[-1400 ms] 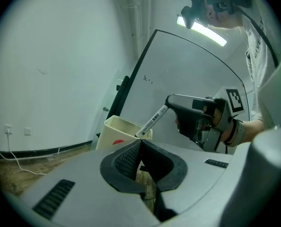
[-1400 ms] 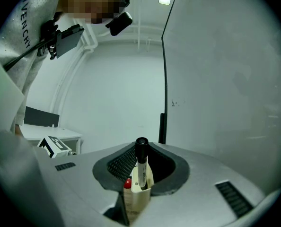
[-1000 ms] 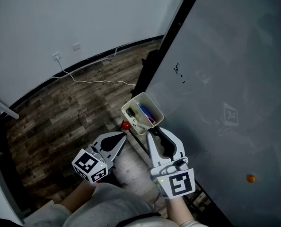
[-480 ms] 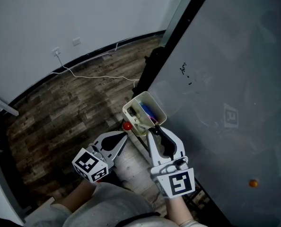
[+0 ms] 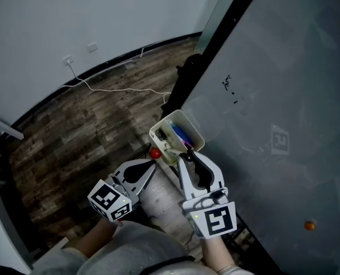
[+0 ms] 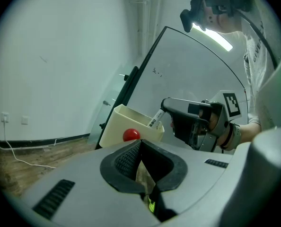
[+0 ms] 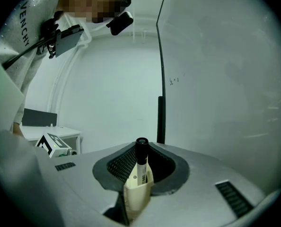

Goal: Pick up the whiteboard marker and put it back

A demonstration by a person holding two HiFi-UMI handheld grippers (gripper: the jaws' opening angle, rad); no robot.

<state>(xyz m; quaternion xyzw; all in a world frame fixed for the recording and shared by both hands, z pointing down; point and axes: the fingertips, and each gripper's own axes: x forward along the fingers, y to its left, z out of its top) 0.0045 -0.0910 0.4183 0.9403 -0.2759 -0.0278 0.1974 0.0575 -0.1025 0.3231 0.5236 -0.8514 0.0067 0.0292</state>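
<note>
A whiteboard marker [image 7: 141, 161] with a black cap and white body stands between the jaws of my right gripper [image 7: 141, 148], which is shut on it. In the head view my right gripper [image 5: 186, 155] reaches the near rim of a cream holder box [image 5: 160, 132] fixed at the whiteboard's lower edge, with other markers inside. The left gripper view shows the marker [image 6: 155, 119] slanting down into that box [image 6: 118, 126] from the right gripper [image 6: 167, 104]. My left gripper [image 5: 152, 166] is shut on nothing, below and left of the box.
A red ball magnet [image 5: 155, 152] sticks on the box's near side. The large whiteboard [image 5: 284, 96] fills the right, with a black frame [image 5: 216, 44], small scribbles and an orange magnet [image 5: 310, 226]. A white cable [image 5: 118, 90] trails over the wood floor from a wall socket [image 5: 67, 60].
The head view has drifted a little, shifting the board and box in the picture. Both grippers keep nearly the same places by the box, the marker still held.
</note>
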